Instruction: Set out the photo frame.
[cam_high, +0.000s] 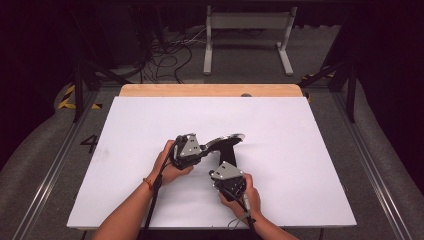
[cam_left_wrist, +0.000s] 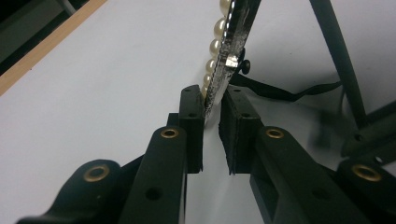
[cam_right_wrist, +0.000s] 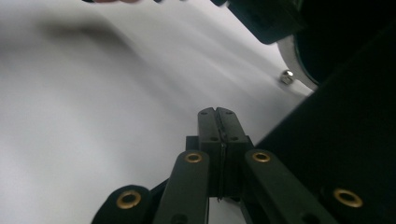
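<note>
A black object with a silver, pearl-edged frame lies near the middle of the white table top. My left gripper reaches it from the left. In the left gripper view the glittery rim with its row of pearls stands between the jaws of my left gripper, and both pads touch it. My right gripper sits just in front of the object. Its jaws are pressed together with nothing between them, next to the object's black panel.
A thin black strap and a dark bar of the object trail across the table beyond the rim. A wooden strip borders the table's far edge. Behind it, cables and a white stand are on the floor.
</note>
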